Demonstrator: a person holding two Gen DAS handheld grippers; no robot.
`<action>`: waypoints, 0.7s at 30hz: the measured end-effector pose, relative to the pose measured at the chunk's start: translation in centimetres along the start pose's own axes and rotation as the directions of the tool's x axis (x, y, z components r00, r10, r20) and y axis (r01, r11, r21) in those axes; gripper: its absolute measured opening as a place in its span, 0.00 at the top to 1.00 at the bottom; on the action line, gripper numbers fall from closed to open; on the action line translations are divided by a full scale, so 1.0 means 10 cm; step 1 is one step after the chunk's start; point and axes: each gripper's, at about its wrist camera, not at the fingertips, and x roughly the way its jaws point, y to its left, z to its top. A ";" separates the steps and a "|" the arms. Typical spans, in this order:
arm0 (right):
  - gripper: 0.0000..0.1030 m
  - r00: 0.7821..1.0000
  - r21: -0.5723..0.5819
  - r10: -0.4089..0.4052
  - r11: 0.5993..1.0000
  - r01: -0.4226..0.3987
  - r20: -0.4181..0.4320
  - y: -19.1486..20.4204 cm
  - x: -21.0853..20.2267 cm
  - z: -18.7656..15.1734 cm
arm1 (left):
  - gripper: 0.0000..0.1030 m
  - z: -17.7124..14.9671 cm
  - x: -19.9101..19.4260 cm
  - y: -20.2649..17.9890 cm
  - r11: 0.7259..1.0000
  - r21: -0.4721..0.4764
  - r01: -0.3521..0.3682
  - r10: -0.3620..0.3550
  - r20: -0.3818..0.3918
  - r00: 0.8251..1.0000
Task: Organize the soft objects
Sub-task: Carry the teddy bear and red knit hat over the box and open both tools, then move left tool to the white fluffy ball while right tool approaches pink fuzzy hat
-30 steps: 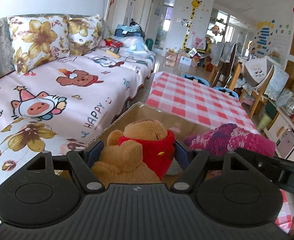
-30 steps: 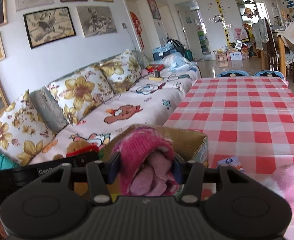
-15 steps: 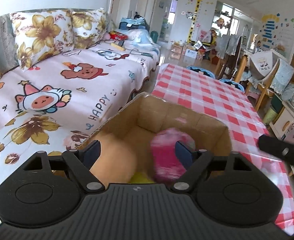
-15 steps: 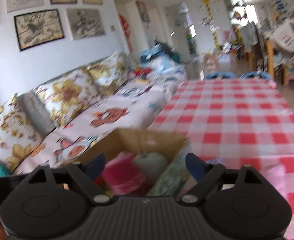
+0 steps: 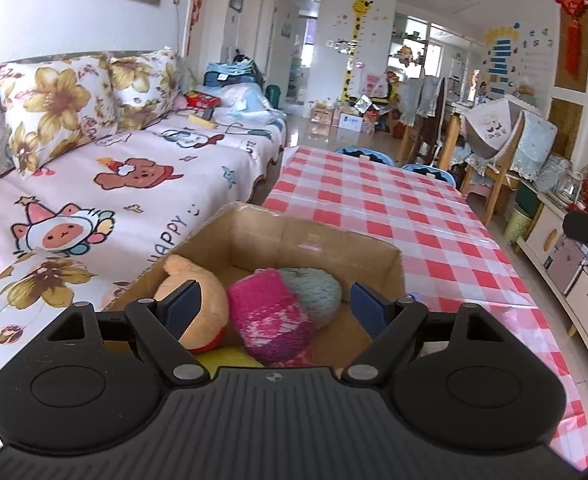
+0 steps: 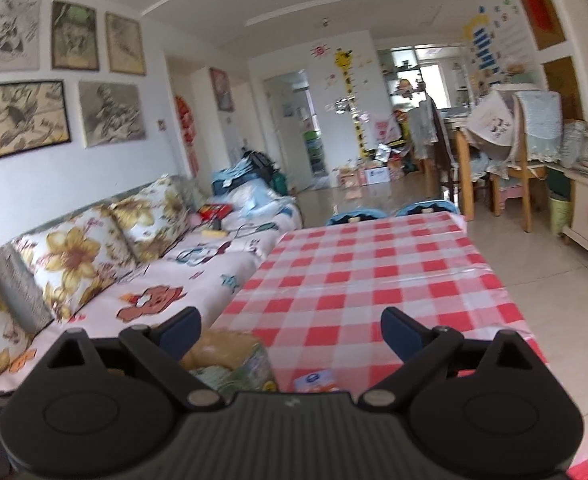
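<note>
Plush bear (image 5: 197, 300) and pink knit (image 5: 271, 320) loose in cardboard box (image 5: 318, 240); left gripper (image 5: 275, 302) wide, empty; right gripper (image 6: 289, 328) just opening, empty; snag risk on withdrawal.

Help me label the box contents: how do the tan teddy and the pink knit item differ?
The tan teddy is smooth golden plush with some red showing; the pink knit item is fuzzy magenta mottled with white. The teddy lies at the left wall of the cardboard box; the knit item lies mid-box, against a grey-green knit piece. Both are soft and rest loose in the box, ungripped.
</note>
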 end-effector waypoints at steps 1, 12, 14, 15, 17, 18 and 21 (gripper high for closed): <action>0.07 1.000 0.010 -0.005 1.000 0.005 0.005 -0.04 -0.02 0.00 | 0.03 -0.01 -0.02 -0.02 1.000 0.006 0.003 -0.003 0.003 1.000; 0.06 0.997 0.060 -0.079 0.995 0.078 0.023 -0.44 -0.18 -0.03 | 0.01 -0.05 -0.10 -0.21 0.997 0.061 0.047 -0.048 0.017 0.999; 0.06 0.996 0.066 -0.090 0.994 0.088 0.024 -0.51 -0.21 -0.03 | 0.01 -0.06 -0.11 -0.25 0.996 0.073 0.056 -0.057 0.022 0.998; 0.06 0.995 0.070 -0.096 0.993 0.094 0.025 -0.55 -0.23 -0.04 | 0.01 -0.06 -0.11 -0.27 0.995 0.078 0.061 -0.063 0.023 0.998; 0.06 0.994 0.078 -0.102 0.992 0.100 0.027 -0.60 -0.24 -0.04 | 0.01 -0.07 -0.12 -0.29 0.993 0.091 0.071 -0.074 0.025 0.997; 0.05 0.994 0.082 -0.105 0.991 0.103 0.027 -0.63 -0.26 -0.04 | 0.01 -0.08 -0.12 -0.31 0.992 0.100 0.076 -0.079 0.026 0.997; 0.05 0.993 0.090 -0.115 0.990 0.112 0.024 -0.71 -0.28 -0.06 | 0.01 -0.11 -0.13 -0.38 0.988 0.125 0.089 -0.093 0.027 0.995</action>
